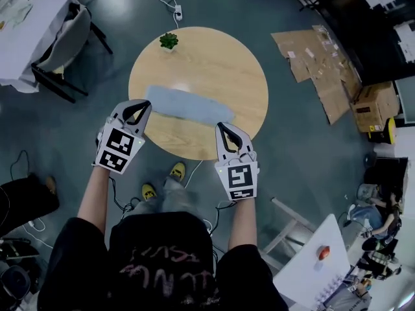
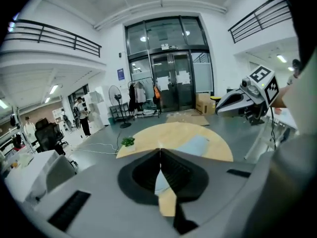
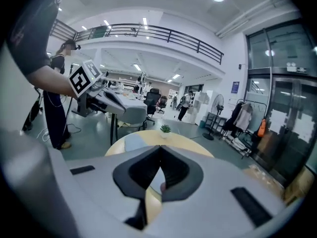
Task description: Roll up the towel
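Left gripper point(image 1: 146, 104): jaws together, tips meeting in a closed line in the left gripper view point(image 2: 160, 150). Nothing is clamped between them; only table and towel show through the gap behind the pads. The gripper is held up off the table, pointing forward and somewhat down. In the head view its tip lies over the towel's left end. The left forearm reaches forward from the body, marker cube facing up.

Towel point(image 1: 188, 105): light blue, lying as one long flat strip across the near half of the round table point(image 1: 214, 63), not yet rolled. It runs from upper left to lower right in the head view. A small plant point(image 1: 168, 41) stands at the far rim, well apart from the towel.

Right gripper point(image 1: 221, 126): jaws together, tips meeting in the right gripper view point(image 3: 160, 147), holding nothing. It is also raised clear of the table, pointing forward and slightly down, its tip near the towel's right end. The right forearm is extended like the left.
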The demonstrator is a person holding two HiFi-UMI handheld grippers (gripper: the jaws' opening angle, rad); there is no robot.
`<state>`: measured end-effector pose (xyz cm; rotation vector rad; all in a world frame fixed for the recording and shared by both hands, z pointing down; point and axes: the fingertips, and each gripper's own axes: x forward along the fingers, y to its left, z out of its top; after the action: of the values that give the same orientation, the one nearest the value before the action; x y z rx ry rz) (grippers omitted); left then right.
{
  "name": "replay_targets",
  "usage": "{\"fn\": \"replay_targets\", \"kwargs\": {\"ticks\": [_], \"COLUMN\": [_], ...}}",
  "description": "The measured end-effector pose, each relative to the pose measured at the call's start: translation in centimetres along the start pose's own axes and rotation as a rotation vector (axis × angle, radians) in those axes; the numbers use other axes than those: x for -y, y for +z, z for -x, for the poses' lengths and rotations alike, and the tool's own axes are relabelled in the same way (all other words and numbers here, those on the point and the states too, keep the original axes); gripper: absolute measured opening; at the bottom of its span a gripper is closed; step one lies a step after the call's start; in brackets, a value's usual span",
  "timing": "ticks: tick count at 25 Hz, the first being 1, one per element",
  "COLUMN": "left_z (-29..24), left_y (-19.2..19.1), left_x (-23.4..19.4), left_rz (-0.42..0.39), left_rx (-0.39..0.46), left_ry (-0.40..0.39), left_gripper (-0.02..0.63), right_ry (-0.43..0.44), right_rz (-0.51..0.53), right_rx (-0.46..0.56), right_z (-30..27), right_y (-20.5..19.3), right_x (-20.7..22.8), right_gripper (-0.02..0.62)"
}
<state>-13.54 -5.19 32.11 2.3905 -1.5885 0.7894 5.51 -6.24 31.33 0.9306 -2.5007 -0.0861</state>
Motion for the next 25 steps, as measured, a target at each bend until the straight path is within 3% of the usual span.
{"fn": "replay_targets", "kwargs": {"ticks": [6, 15, 25], "left_z": [4.5, 10.4, 16.3], "left_y": [0.7, 1.7, 1.7], "left_x": [1.3, 3.4, 0.8], "left_rz": [0.034, 0.054, 0.123], "left_rx": [0.08, 0.173, 0.254], "left_ry": [0.033, 0.039, 0.113], "left_gripper": [0.012, 0.012, 0.012], "right_ry": [-0.125, -0.228, -0.287], "right_rz": [-0.072, -0.131, -0.14], "right_rx": [0.028, 0.069, 0.126], "right_z": [4.3, 9.6, 11.9], "right_y": [1.1, 2.8, 5.8], "right_x": [-1.0, -2.6, -5.5], "right_gripper": [0.005, 0.005, 0.005]}}
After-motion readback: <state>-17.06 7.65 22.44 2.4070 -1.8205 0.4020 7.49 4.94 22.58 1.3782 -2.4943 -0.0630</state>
